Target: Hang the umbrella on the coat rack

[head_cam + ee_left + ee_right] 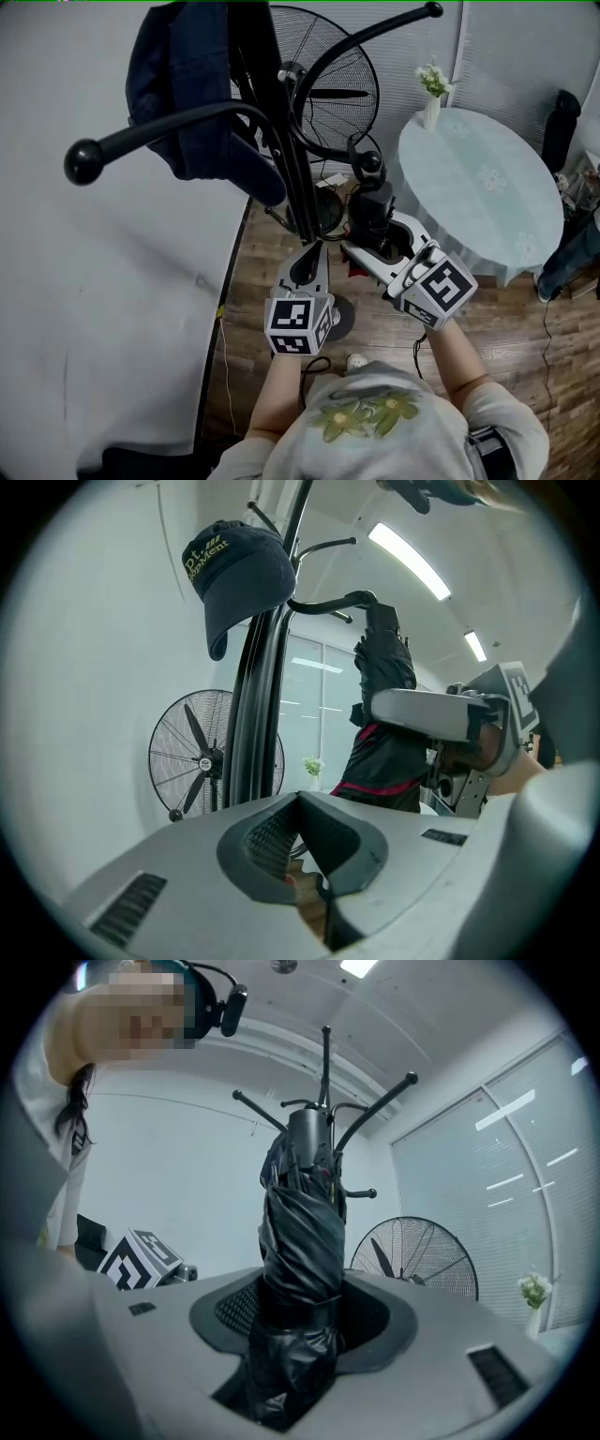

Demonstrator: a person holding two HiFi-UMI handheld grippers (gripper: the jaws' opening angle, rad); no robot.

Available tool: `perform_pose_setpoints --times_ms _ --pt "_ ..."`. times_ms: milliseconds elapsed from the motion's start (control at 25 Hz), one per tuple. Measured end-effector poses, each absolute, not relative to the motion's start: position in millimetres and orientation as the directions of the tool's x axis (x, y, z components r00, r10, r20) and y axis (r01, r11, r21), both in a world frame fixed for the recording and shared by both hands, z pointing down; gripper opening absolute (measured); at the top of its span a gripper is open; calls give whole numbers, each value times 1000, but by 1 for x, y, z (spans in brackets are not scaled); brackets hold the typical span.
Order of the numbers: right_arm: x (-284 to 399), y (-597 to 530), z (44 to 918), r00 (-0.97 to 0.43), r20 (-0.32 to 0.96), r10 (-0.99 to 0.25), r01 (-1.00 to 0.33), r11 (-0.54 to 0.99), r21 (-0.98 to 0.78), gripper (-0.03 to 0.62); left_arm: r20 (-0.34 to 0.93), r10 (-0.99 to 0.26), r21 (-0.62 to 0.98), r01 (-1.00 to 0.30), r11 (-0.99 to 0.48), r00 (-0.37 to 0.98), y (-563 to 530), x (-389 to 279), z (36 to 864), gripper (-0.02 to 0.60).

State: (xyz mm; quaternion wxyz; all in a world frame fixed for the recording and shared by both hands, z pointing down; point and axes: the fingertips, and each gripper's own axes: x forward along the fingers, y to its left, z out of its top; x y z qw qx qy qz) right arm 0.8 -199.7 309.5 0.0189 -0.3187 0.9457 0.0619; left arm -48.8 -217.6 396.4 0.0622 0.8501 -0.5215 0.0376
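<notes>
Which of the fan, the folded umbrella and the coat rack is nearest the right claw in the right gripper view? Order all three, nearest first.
1. Umbrella: clamped in the right claw, centre.
2. Coat rack: behind the umbrella, upper centre.
3. Fan: beyond the rack, low right.
</notes>
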Motion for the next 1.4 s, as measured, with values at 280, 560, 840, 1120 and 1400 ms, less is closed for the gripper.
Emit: perform_pose_setpoints --times_ms 280,560,840,1120,1400 --pt "-6 -212 317 -808 -63 -586 -590 802 95 215 138 -887 70 -898 -434 440 -227 -54 403 5" --pt "-10 -214 320 -821 -59 -568 -571 815 98 215 146 -893 71 -905 -420 426 -228 -56 410 5" --pt "-16 -218 323 -832 -54 -553 -555 826 99 215 140 -904 68 -915 -398 404 -229 -60 410 5" --pt "-22 -220 333 -841 -31 -539 -540 837 85 215 143 -909 55 -920 -389 392 -231 -63 412 5" --pt "-23 -222 340 -841 -7 -541 -540 839 71 215 139 -911 52 -922 -385 388 -229 -64 410 5"
